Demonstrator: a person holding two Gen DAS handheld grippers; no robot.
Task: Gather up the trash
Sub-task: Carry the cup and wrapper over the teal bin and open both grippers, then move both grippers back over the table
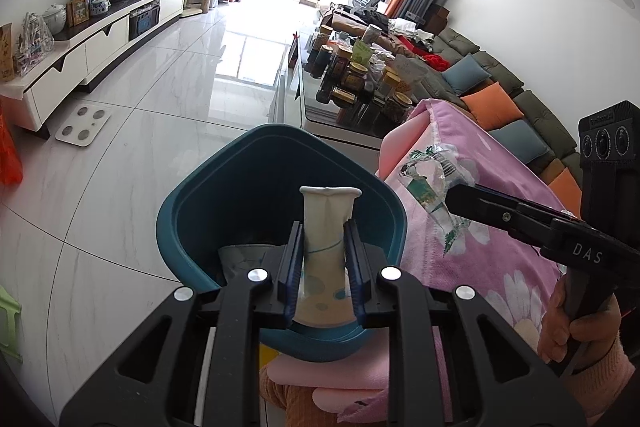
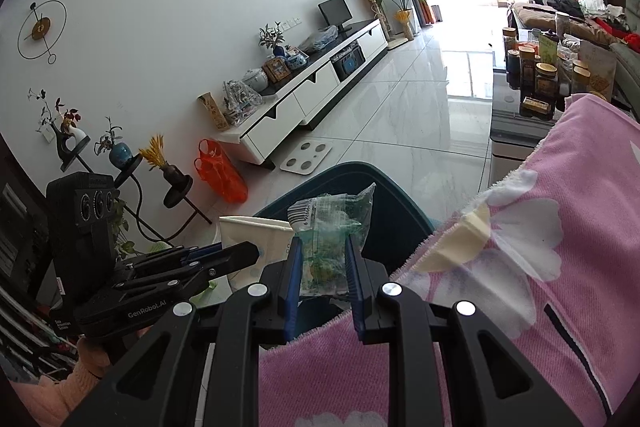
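Note:
My left gripper (image 1: pixel 323 233) is shut on a squashed white paper cup (image 1: pixel 326 227) and holds it over the open teal trash bin (image 1: pixel 192 203). More paper trash lies inside the bin. My right gripper (image 2: pixel 323 247) is shut on a crumpled clear plastic wrapper with green print (image 2: pixel 334 223), held above the edge of the pink flowered blanket (image 2: pixel 540 287) beside the bin (image 2: pixel 400 211). In the left wrist view the wrapper (image 1: pixel 430 183) hangs at the right gripper's tip (image 1: pixel 454 191). In the right wrist view the cup (image 2: pixel 256 231) and left gripper (image 2: pixel 256 253) sit at the left.
A yellowish scrap (image 2: pixel 460 239) lies on the blanket. A glass coffee table with several jars (image 1: pixel 360 75) stands beyond the bin, a sofa with cushions (image 1: pixel 492 95) to its right. A white TV cabinet (image 2: pixel 312 95), a scale (image 2: pixel 306 157) and an orange bag (image 2: pixel 220 171) are on the tiled floor.

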